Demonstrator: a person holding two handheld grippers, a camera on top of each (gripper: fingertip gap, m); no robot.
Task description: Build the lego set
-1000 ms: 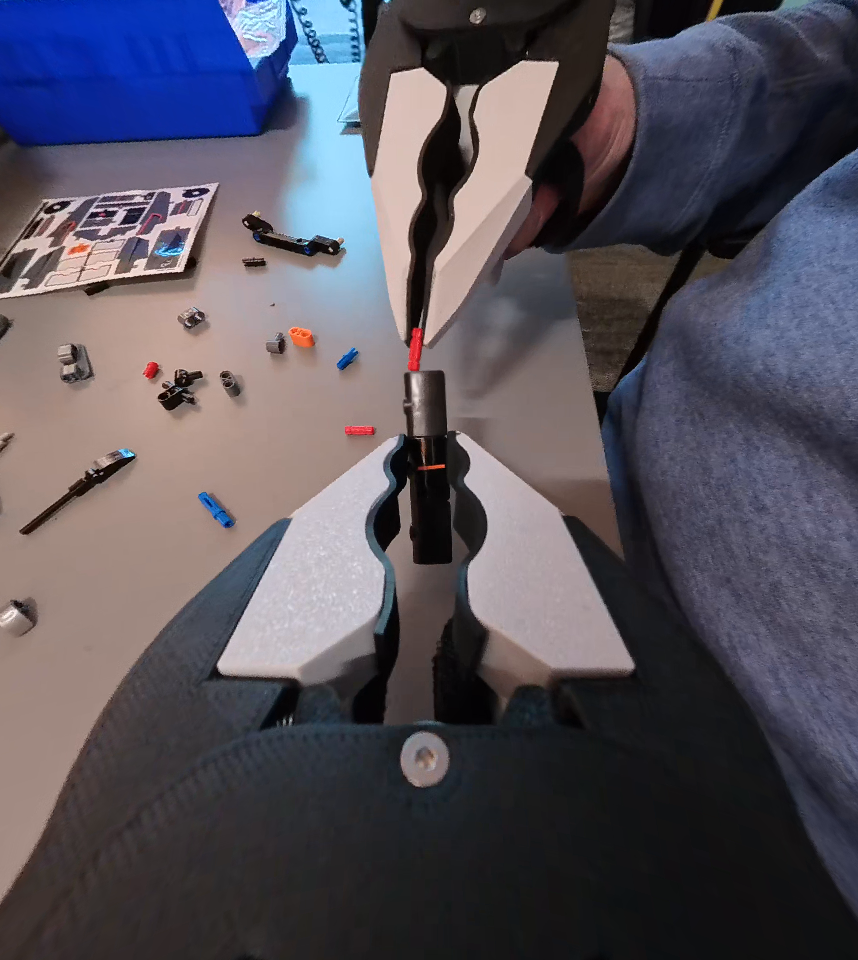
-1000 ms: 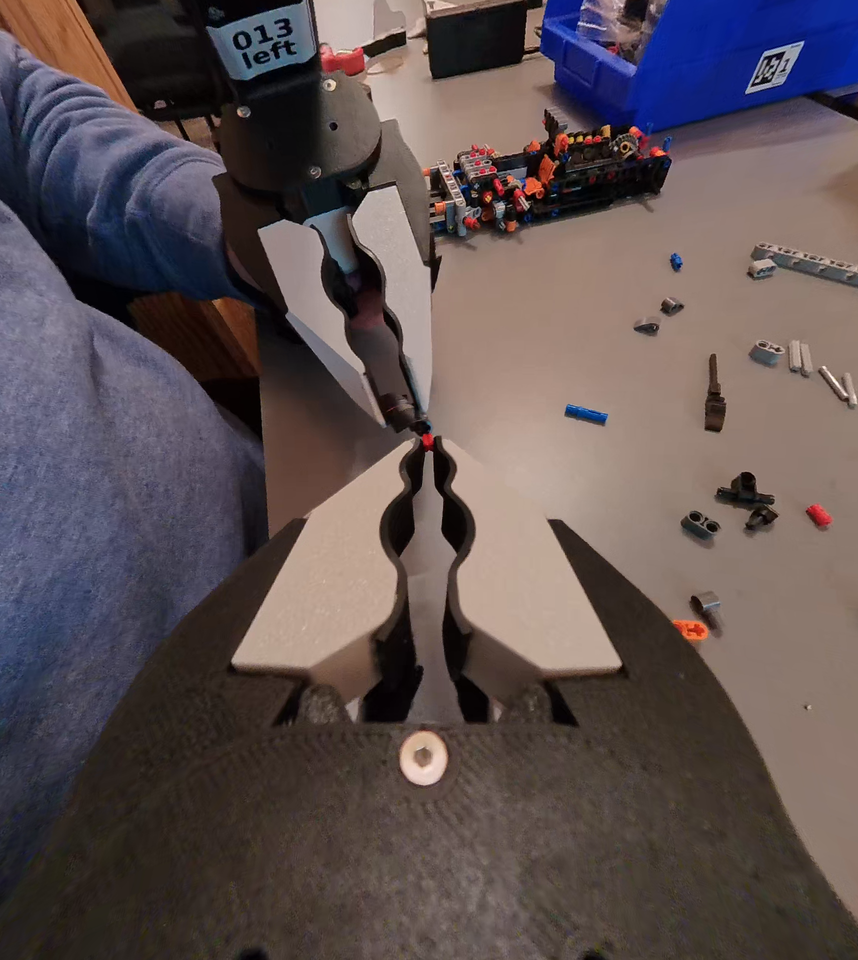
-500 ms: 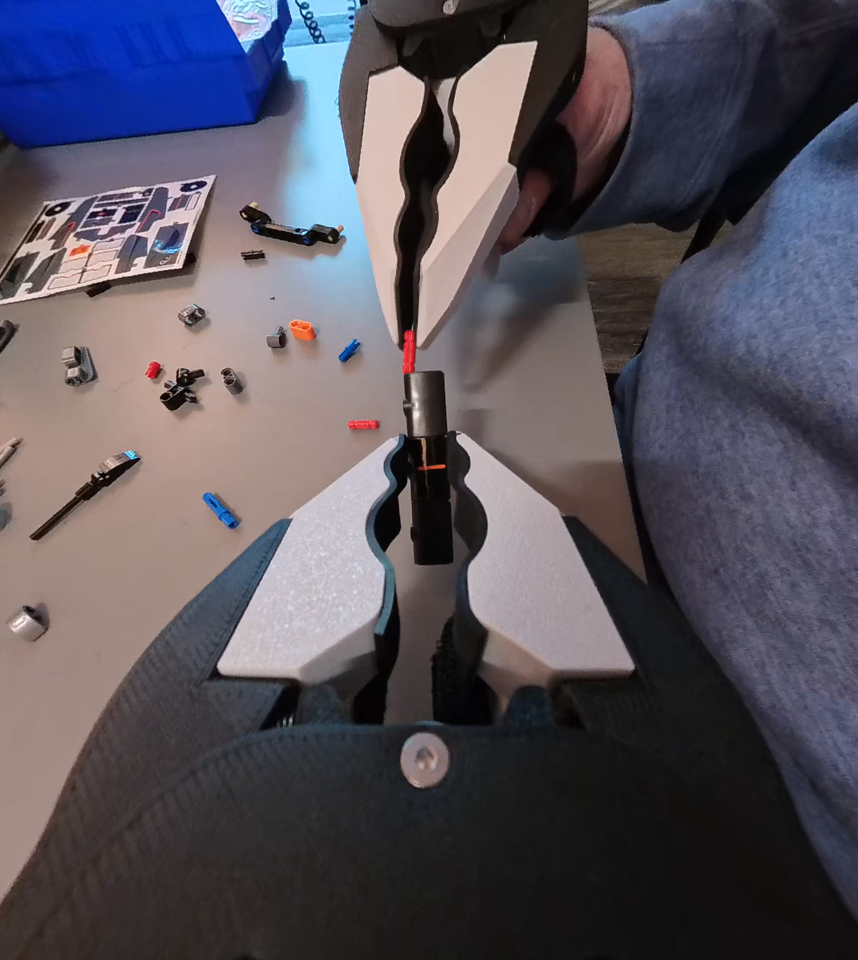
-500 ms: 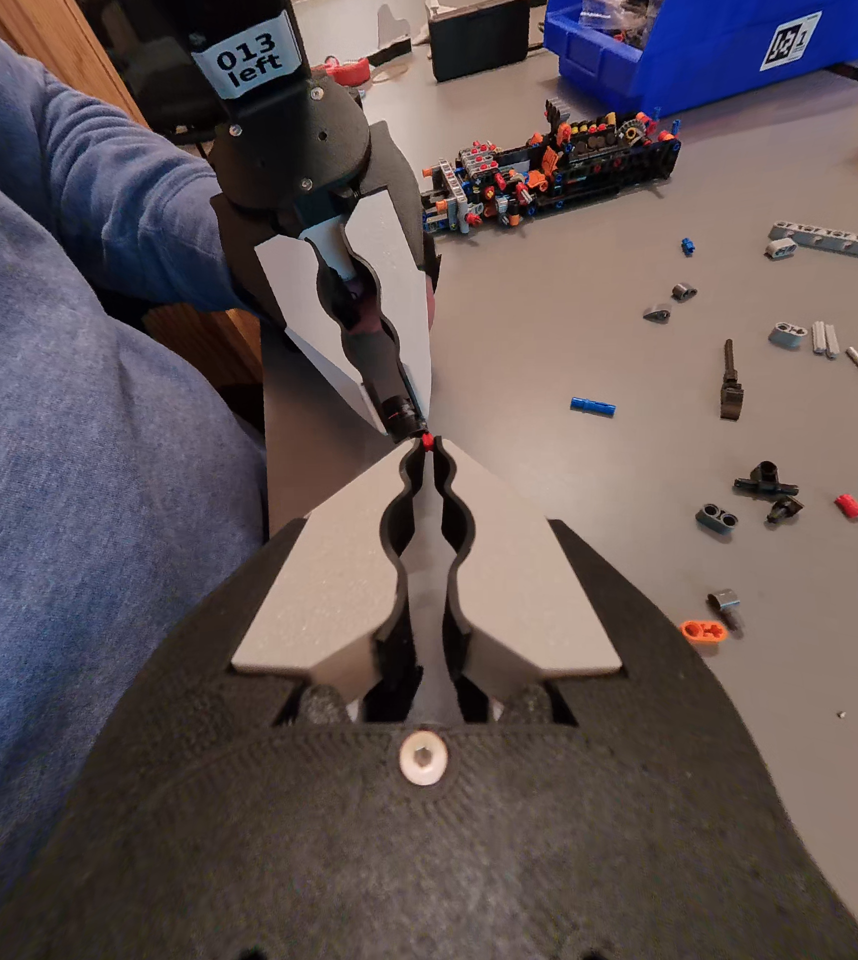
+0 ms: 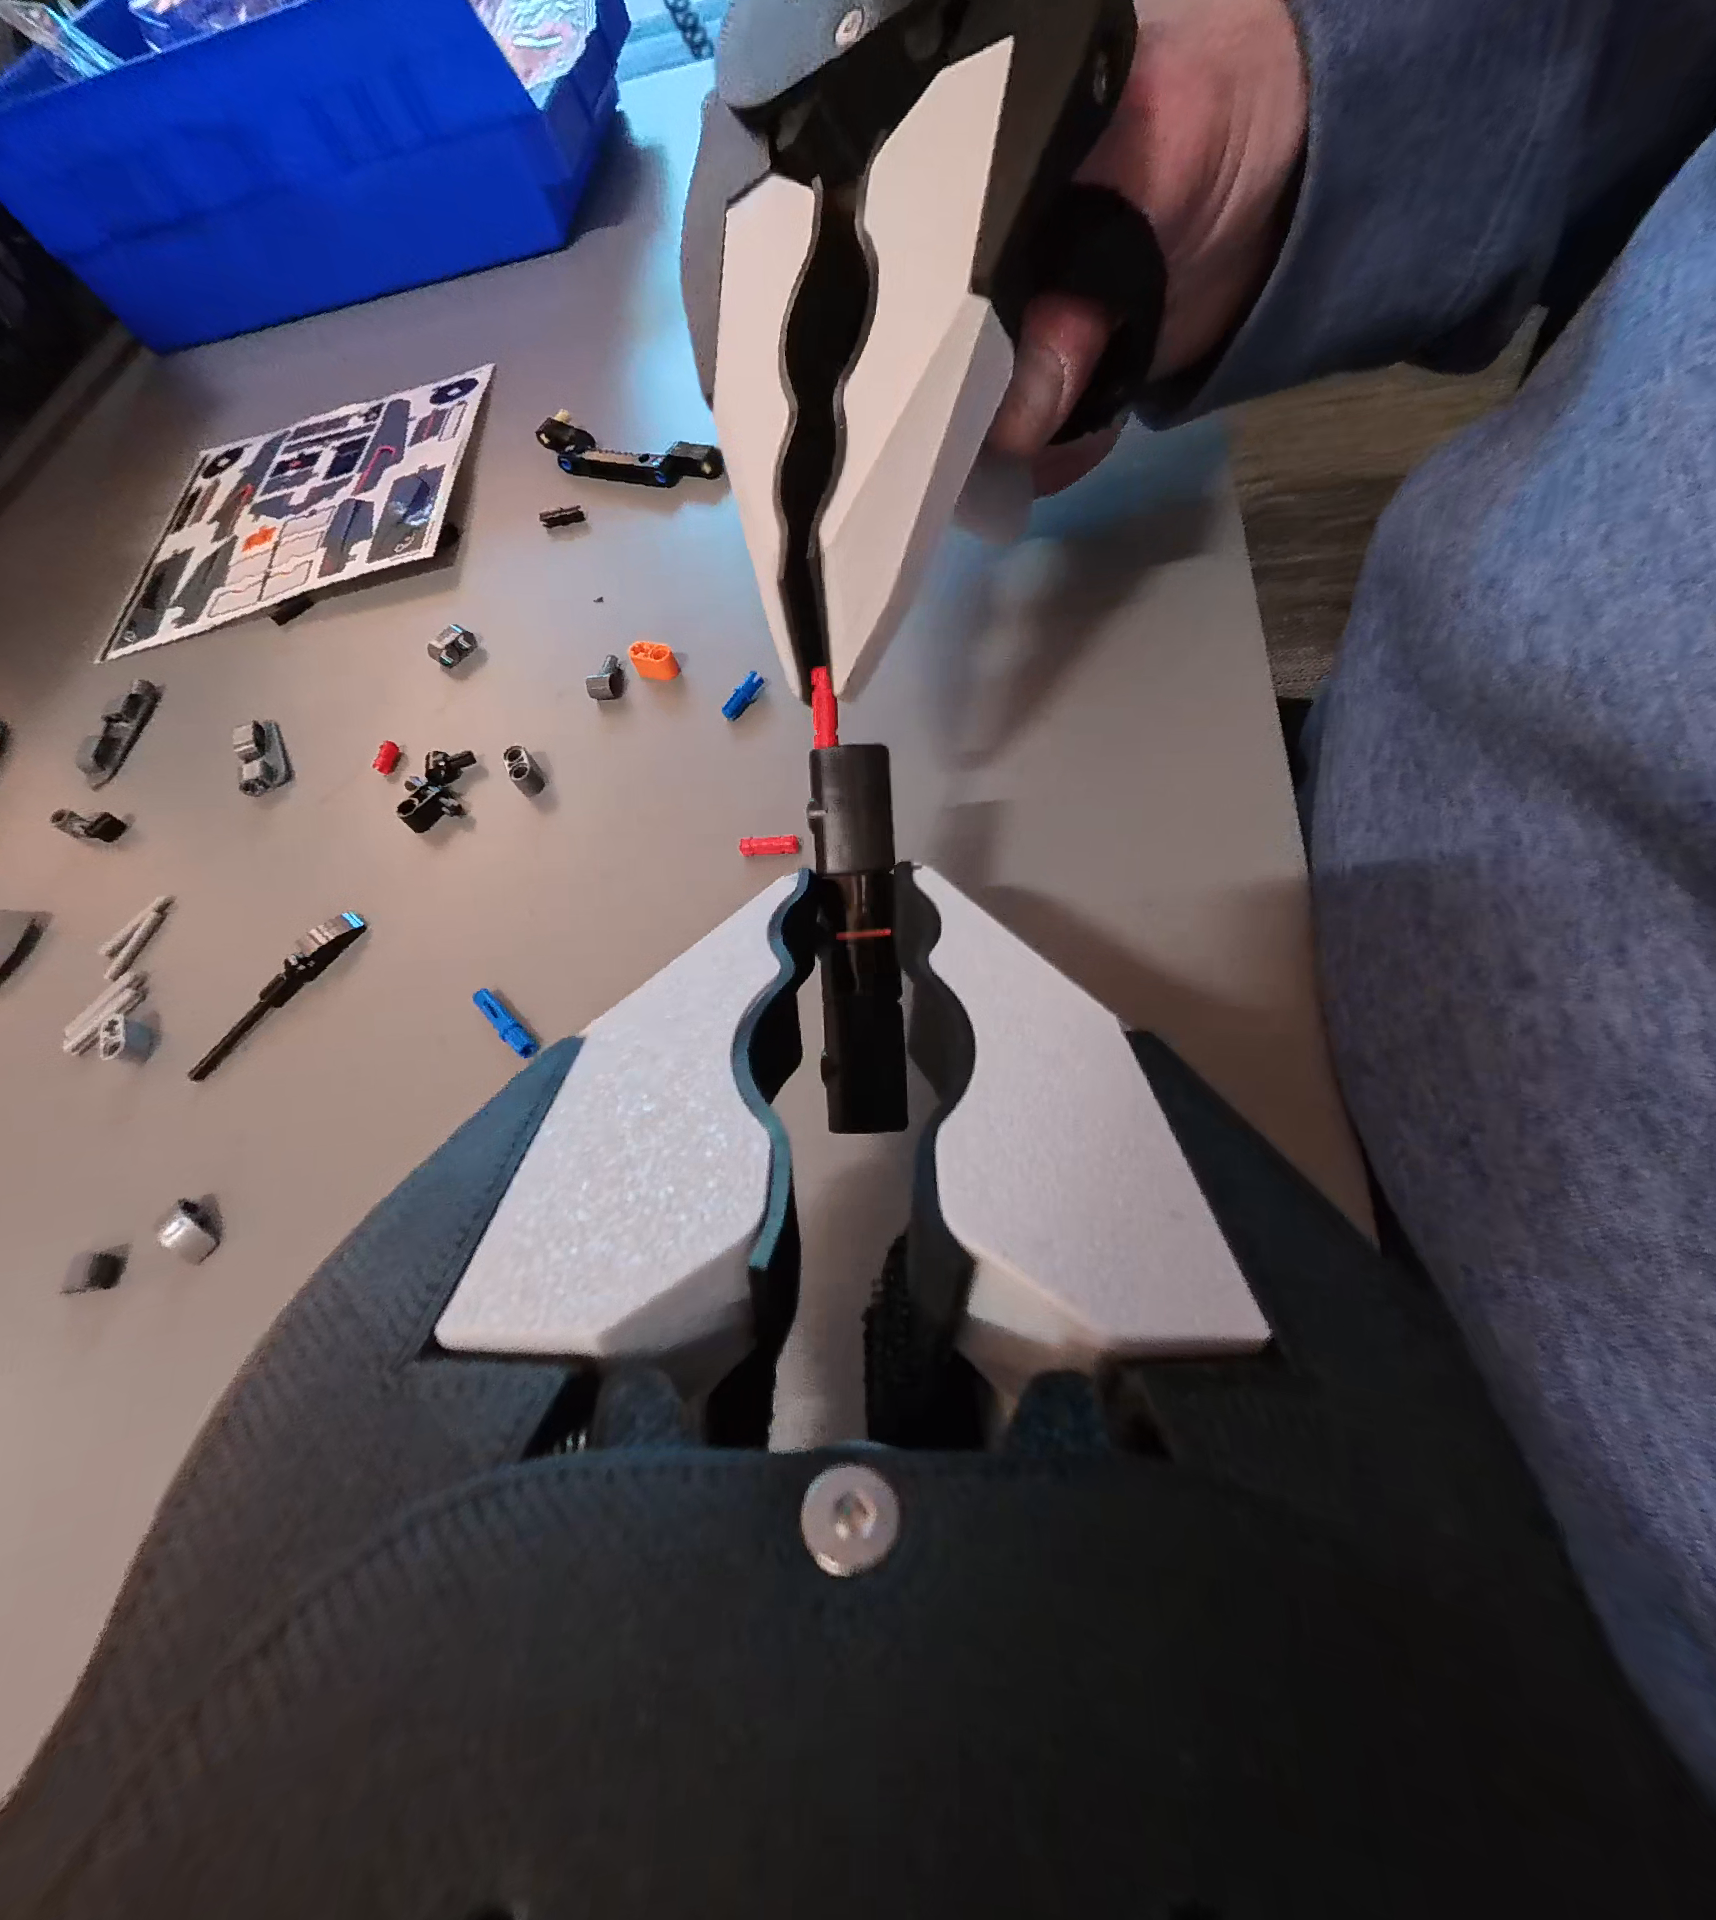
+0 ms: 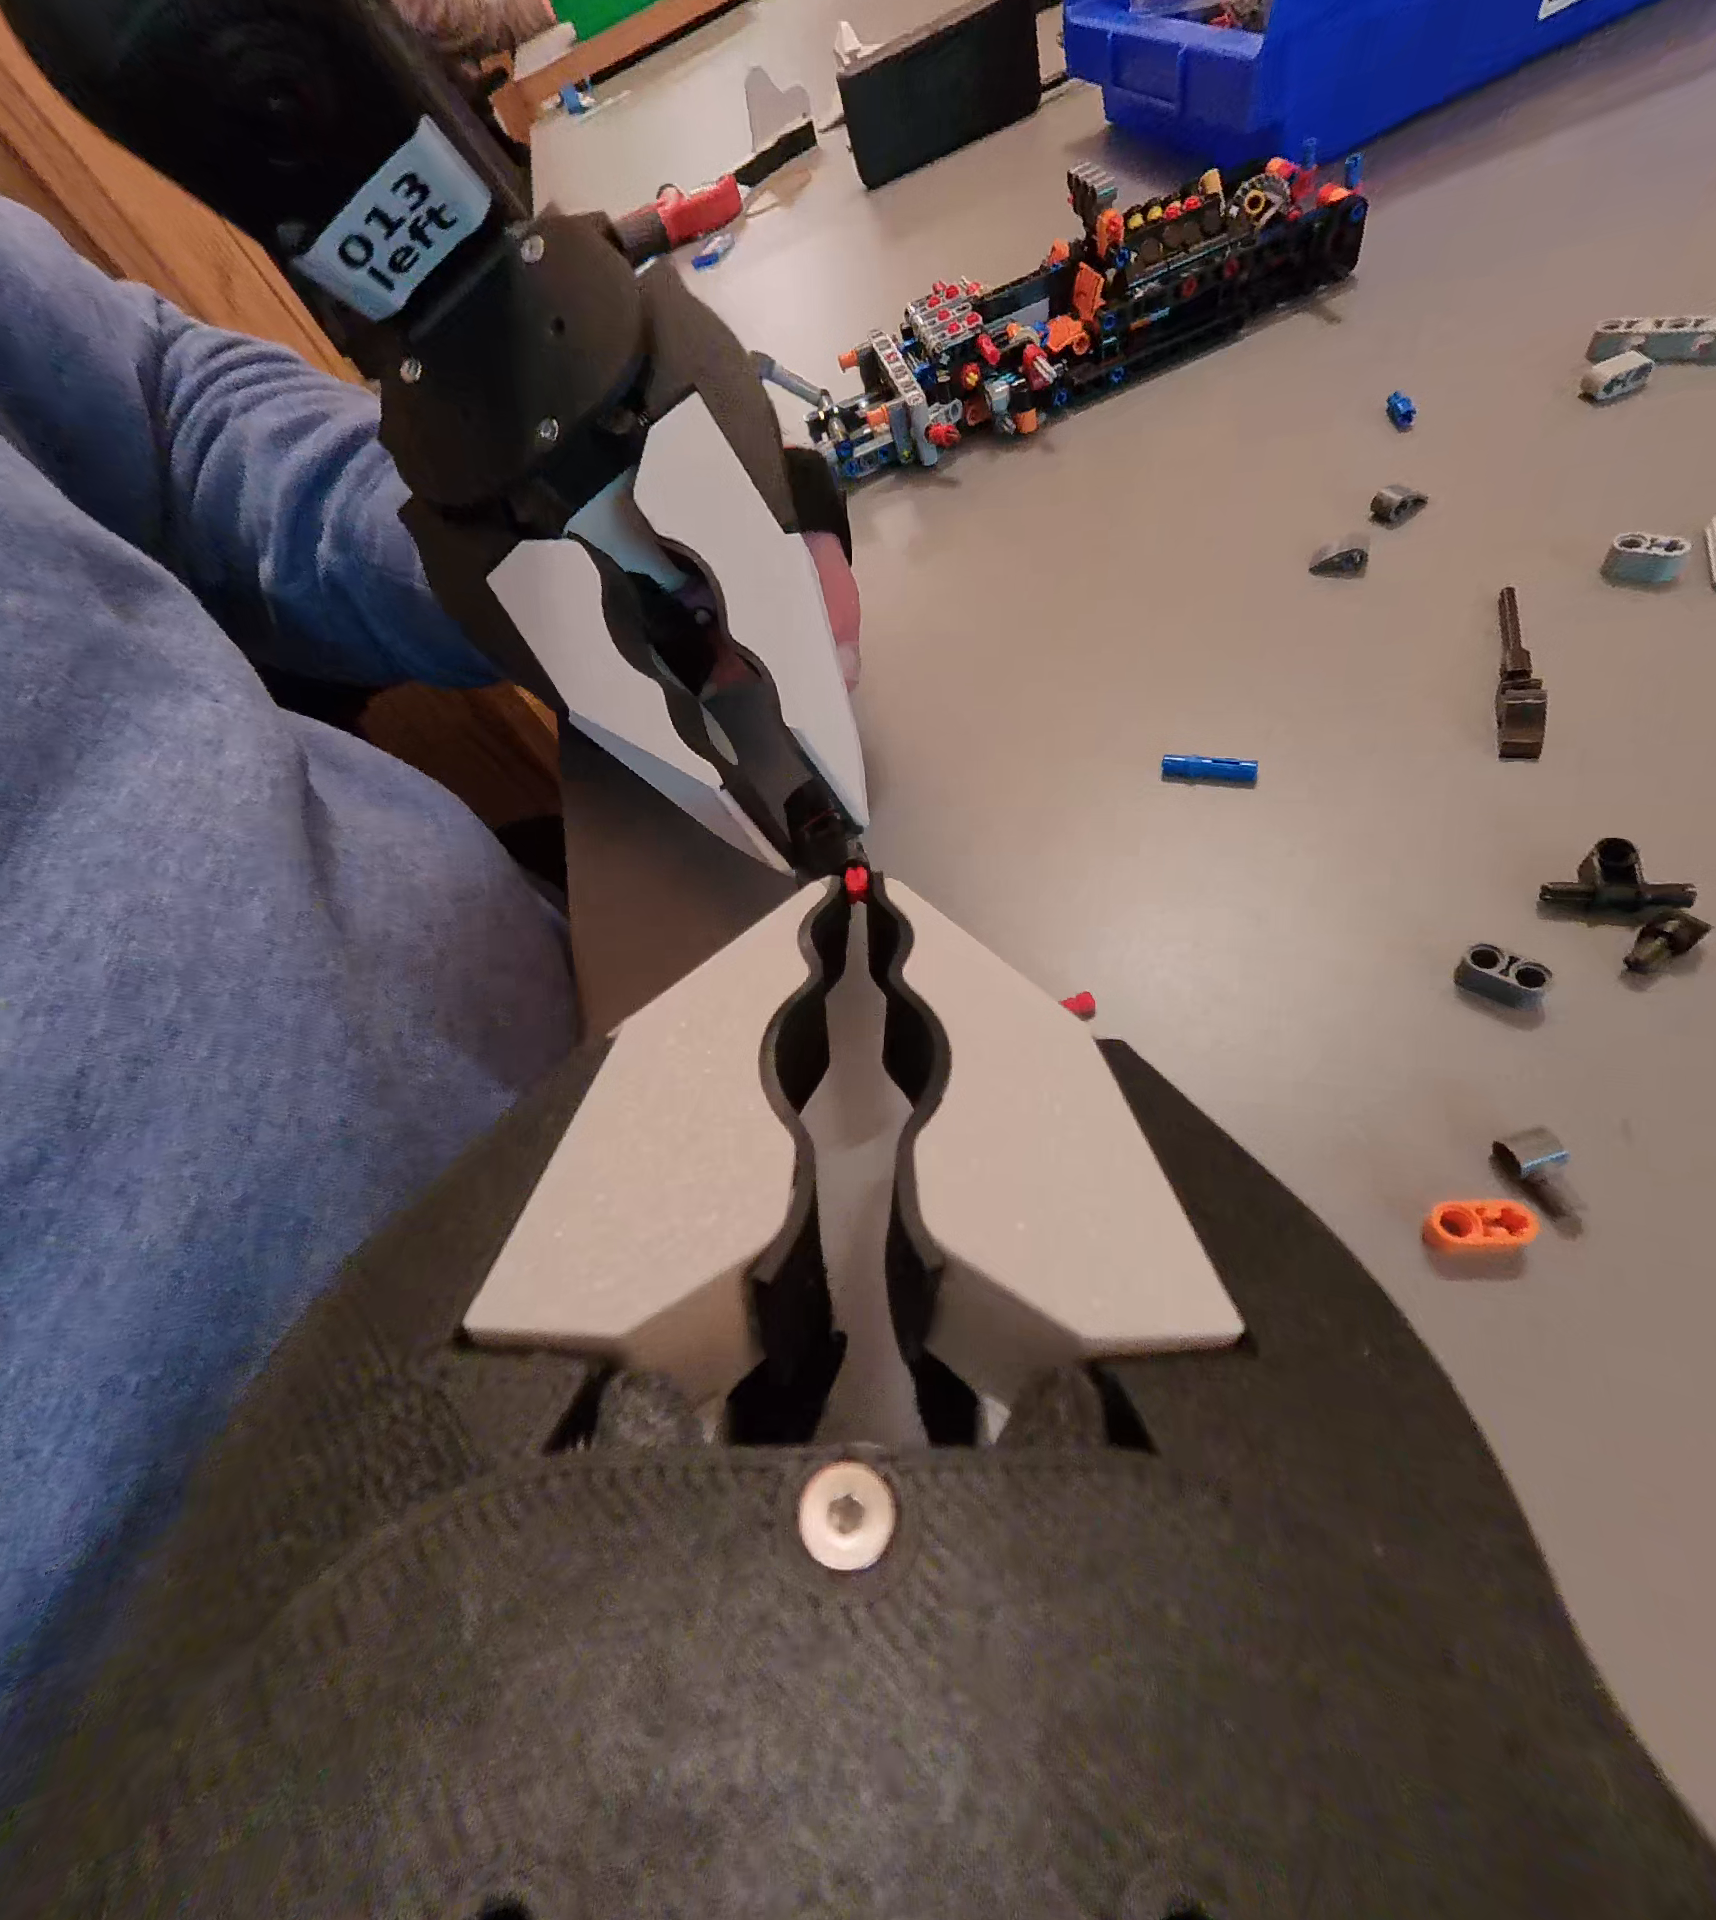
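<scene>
My left gripper [image 5: 854,883] is shut on a black cylindrical lego piece [image 5: 859,935] with a thin orange ring, held above the grey table [image 5: 1093,831]. My right gripper [image 6: 856,883] is shut on a small red pin [image 6: 855,883]. In the left wrist view the right gripper [image 5: 823,675] comes down from above and the red pin [image 5: 823,712] meets the open top end of the black piece. In the right wrist view the left gripper [image 6: 818,826] points at my fingertips, with the black piece [image 6: 812,816] just beyond the pin.
Loose lego parts lie across the table: a red pin [image 5: 769,844], blue pins [image 5: 504,1021], an orange connector [image 6: 1479,1224]. A sticker sheet [image 5: 303,509] and a blue bin [image 5: 293,156] are at the far left. A partly built model [image 6: 1093,322] stands at the back. A person's blue sleeves flank both views. Only a small space, under 4 cm, lies between the two pairs of fingers. My right tips are roughly 12 cm from the orange connector [image 6: 1479,1224]. My left wrist view [image 5: 650,652] looks at it from another angle.
The red pin's tip has come down from just above the black piece to its top opening. Both grippers have tilted and shifted slightly; both grips are unchanged.
</scene>
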